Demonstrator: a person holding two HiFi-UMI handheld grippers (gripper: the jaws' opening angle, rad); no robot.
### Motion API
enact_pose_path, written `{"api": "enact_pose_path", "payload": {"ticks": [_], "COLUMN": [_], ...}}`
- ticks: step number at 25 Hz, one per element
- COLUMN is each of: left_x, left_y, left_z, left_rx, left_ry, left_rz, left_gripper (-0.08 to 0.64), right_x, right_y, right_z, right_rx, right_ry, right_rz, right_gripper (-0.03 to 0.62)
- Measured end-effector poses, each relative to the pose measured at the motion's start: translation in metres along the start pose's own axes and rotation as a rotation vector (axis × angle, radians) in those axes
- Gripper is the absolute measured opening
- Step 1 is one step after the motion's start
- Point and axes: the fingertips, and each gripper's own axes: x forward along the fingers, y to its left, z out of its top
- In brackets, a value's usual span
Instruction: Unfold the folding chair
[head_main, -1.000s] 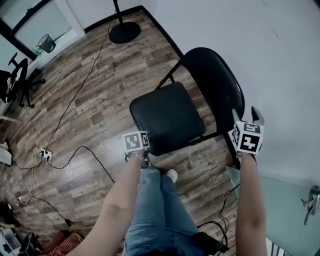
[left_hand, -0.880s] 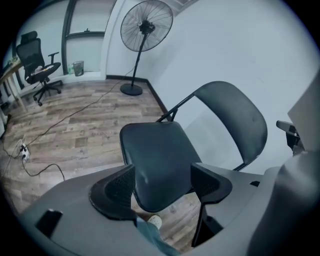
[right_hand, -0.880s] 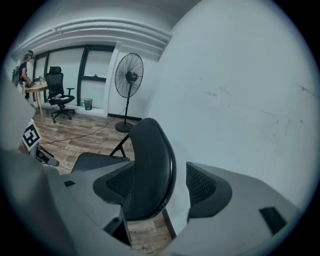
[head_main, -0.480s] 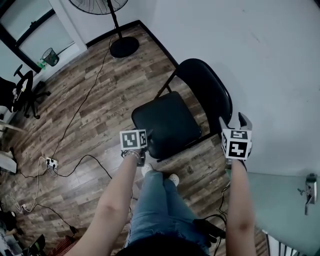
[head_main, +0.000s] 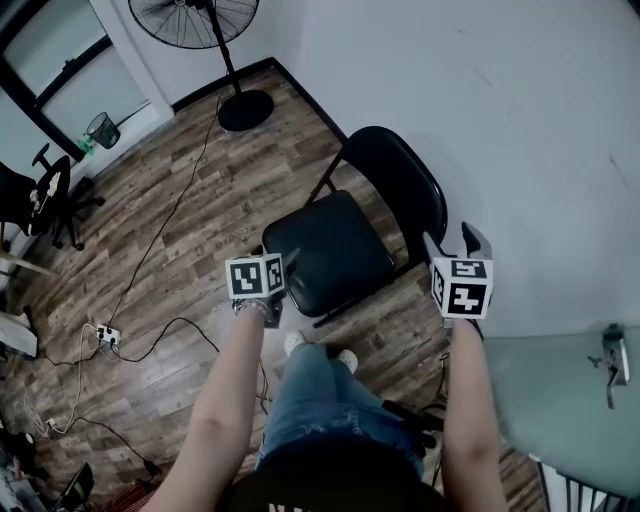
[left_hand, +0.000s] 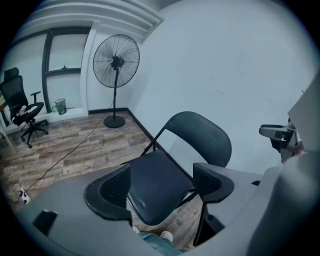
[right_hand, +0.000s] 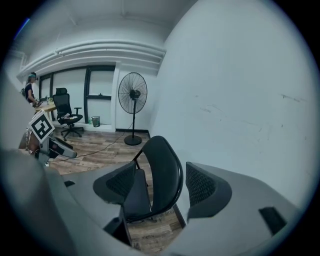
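The black folding chair stands unfolded on the wood floor, seat flat, its backrest toward the white wall. My left gripper hovers above the seat's front left corner, open and holding nothing. My right gripper hangs beside the backrest near the wall, also open and holding nothing. In the left gripper view the seat shows far below the spread fingers. The right gripper view frames the backrest between its pads, well apart from them. Neither gripper touches the chair.
A standing fan with a round base stands behind the chair. An office chair, a bin and cables with a power strip lie left. The person's legs are just before the chair. A pale cabinet is lower right.
Both grippers have risen up and away from the chair; the left one left the seat's front edge. The chair stays unfolded and still.
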Motion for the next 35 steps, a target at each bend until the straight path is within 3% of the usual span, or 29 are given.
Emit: {"api": "enact_pose_path", "payload": {"ticks": [5,10,14,21,24,27,30,35], "left_x": [-0.02,-0.037,-0.051,-0.097,-0.109,-0.124,-0.14,-0.171], "left_y": [-0.018,-0.037,-0.049,-0.094,-0.108,-0.119,-0.125,-0.132], "left_z": [0.02,0.045,0.071,0.121,0.137,0.153,0.17,0.191], "left_rx": [0.021,0.087,0.21,0.503,0.574,0.598,0.626,0.722], "left_ry": [-0.068,-0.155,-0.199,-0.353,-0.408,-0.465,-0.521,-0.631], "left_rz": [-0.049,-0.118,-0.144,-0.245,-0.275,-0.317,-0.323,-0.303], "left_gripper": [0.377,0.415,0.451,0.462,0.462,0.459,0.391,0.246], "right_x": [-0.026,-0.057,-0.068,-0.096,-0.104,-0.114,-0.121,-0.129], "right_y": [0.008,0.014,0.021,0.028,0.025,0.029,0.035,0.046], "right_z": [0.002,0.016,0.029,0.058,0.068,0.086,0.106,0.132], "right_rx": [0.06,0.078,0.041,0.085,0.121,0.146,0.13,0.022], "right_ry": [0.026,-0.064,-0.109,-0.191,-0.23,-0.29,-0.331,-0.347], "right_rz": [0.024,-0.003,-0.011,-0.037,-0.055,-0.045,-0.025,-0.019], "right_gripper": [0.308,0.308,0.308,0.308,0.31,0.311,0.311,0.307]}}
